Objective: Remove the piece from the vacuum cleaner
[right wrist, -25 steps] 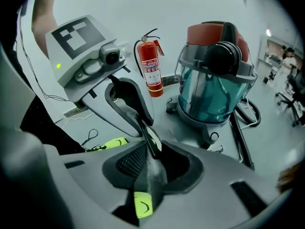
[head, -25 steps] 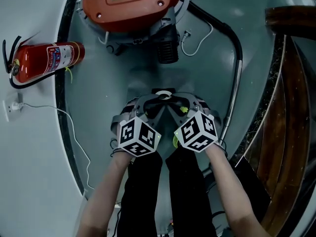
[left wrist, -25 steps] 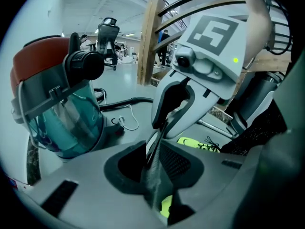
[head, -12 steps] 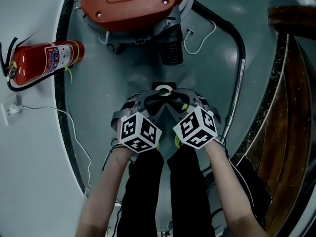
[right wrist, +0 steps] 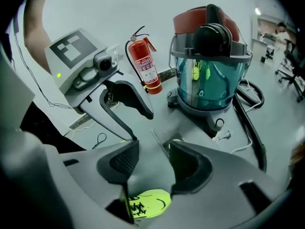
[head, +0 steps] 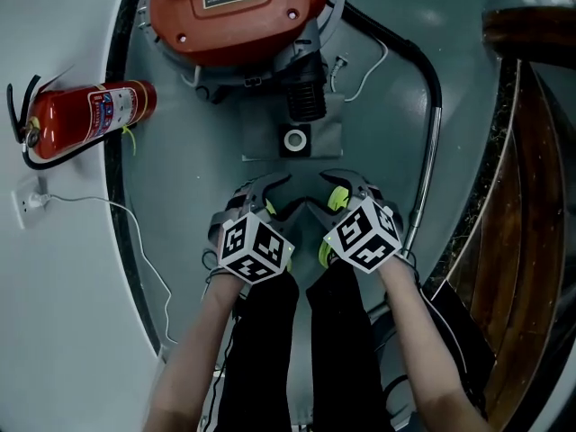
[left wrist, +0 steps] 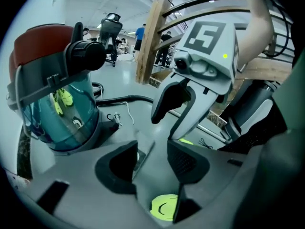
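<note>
Your left gripper (head: pixel 270 196) and right gripper (head: pixel 335 192) have just been opening, nothing between their jaws. The grey piece (head: pixel 294 139) lies flat on the floor (head: pixel 193 174), just before the vacuum cleaner (head: pixel 236 12).

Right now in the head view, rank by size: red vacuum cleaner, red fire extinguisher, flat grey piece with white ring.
Largest: red vacuum cleaner.
Then red fire extinguisher and flat grey piece look alike.
</note>
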Demonstrator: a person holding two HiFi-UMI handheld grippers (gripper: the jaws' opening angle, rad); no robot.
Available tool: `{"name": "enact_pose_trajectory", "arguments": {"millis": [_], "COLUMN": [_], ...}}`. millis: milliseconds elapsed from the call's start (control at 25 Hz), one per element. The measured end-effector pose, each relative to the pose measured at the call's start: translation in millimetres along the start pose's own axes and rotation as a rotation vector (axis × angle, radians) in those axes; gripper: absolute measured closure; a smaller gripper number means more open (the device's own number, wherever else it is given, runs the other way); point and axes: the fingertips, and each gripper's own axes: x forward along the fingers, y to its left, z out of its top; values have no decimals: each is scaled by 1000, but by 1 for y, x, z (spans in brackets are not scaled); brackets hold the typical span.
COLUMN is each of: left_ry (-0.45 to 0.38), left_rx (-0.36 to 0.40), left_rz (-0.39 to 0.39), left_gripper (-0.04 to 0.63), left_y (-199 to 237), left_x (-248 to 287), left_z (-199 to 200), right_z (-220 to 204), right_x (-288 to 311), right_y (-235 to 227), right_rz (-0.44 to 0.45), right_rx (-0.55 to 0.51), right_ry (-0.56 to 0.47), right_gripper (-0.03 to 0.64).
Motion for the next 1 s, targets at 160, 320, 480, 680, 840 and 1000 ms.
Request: {"name": "enact_pose_trajectory", "arguments": {"millis": [160, 320, 480, 680, 840, 1000], "left_ry": [-32, -24, -86, -127, -133, -155], "left_rx": [-75, -17, -18, 29, 17, -35], "left_rz": [-9, 15, 36, 22, 20, 21], "left_gripper": [403, 403, 403, 403, 403, 403], "left_y": [-4, 11, 22, 11, -6, -19], "left_x": [-24, -59, -101, -138, -160, -181], "left_z": [14, 40, 81, 129, 157, 182], "right_z": [7, 30, 55, 92, 108, 121], "right_x": [-22, -54, -93, -144, -181, -215], "right_y": [7, 7, 14, 21, 27, 26], "right_rz": [14, 11, 4, -26, -28, -37], "right_rx": [44, 58, 112, 92, 93, 80], "right_ry": [-10, -44, -106, -154, -164, -157], "right_gripper": [419, 419, 419, 419, 419, 419]}}
